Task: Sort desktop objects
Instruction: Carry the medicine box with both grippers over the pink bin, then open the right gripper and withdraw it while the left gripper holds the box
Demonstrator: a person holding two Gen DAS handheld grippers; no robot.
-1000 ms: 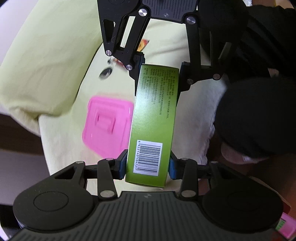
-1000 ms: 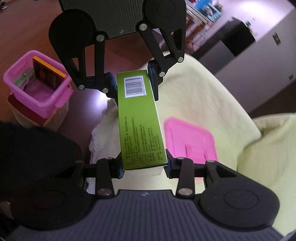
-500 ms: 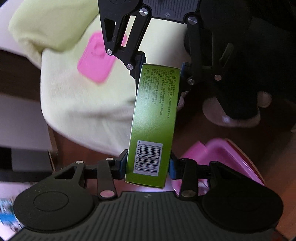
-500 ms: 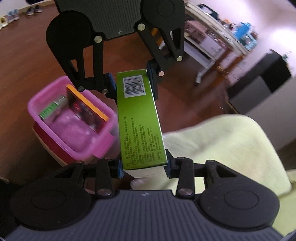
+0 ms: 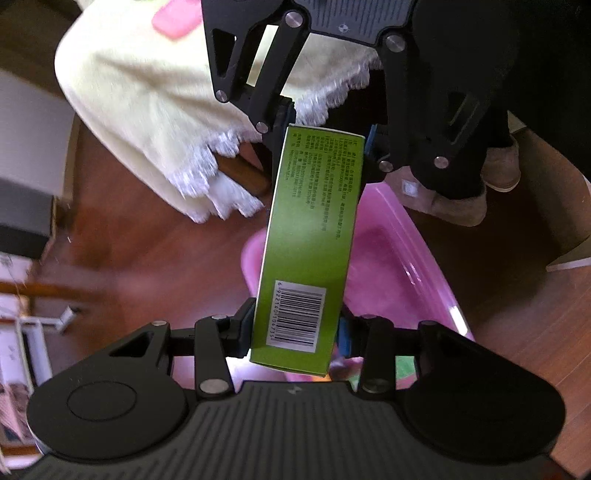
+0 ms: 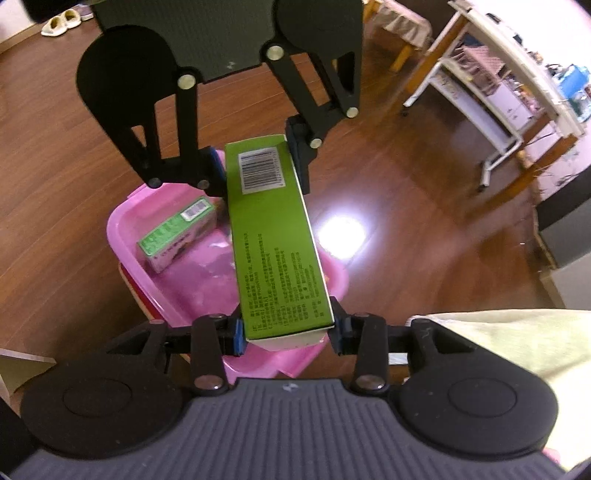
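Observation:
A long green box (image 5: 306,236) with a barcode label hangs in the air, held at both ends. My left gripper (image 5: 295,332) is shut on its barcode end, and my right gripper (image 5: 325,146) is shut on the far end. In the right wrist view the right gripper (image 6: 288,332) clamps the near end of the green box (image 6: 273,240), while the left gripper (image 6: 258,166) holds the barcode end. Directly below sits a pink plastic bin (image 6: 116,229), also visible as the pink bin (image 5: 402,258) in the left wrist view. A small green-and-white box (image 6: 177,232) lies inside it.
The bin stands on a brown wooden floor (image 6: 406,221). A pale yellow fringed cloth (image 5: 147,92) drapes over a table, with a pink lid (image 5: 177,18) on it. A person's boots (image 5: 461,199) stand beside the bin. A white-framed desk (image 6: 498,92) and slippers (image 6: 61,22) are farther off.
Both grippers carried the green box off the cloth-covered table and over the pink bin on the floor. The pink lid stays behind on the cloth.

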